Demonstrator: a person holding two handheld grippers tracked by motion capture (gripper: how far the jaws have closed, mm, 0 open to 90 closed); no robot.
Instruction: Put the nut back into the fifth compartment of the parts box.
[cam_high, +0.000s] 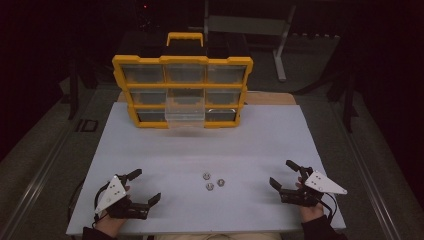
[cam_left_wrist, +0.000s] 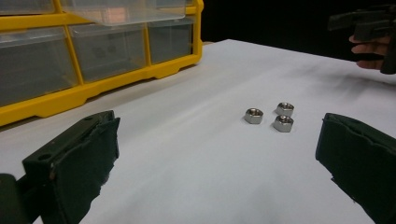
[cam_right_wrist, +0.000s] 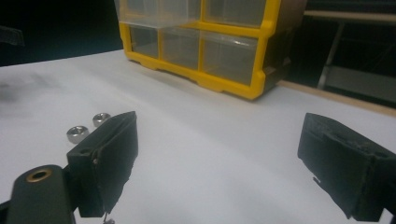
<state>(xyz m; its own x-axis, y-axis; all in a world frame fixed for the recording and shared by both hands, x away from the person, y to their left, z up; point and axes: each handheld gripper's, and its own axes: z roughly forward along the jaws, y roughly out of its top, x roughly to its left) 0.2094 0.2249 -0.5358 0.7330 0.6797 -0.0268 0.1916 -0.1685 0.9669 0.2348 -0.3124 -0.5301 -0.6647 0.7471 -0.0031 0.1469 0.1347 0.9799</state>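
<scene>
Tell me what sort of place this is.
Probably a workshop or lab bench set up for recording handling work. A white table carries a yellow drawer organizer and three loose nuts, metal frames stand in the dark behind, and both grippers carry cameras.

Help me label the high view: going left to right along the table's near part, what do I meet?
left gripper → three nuts → right gripper
</scene>
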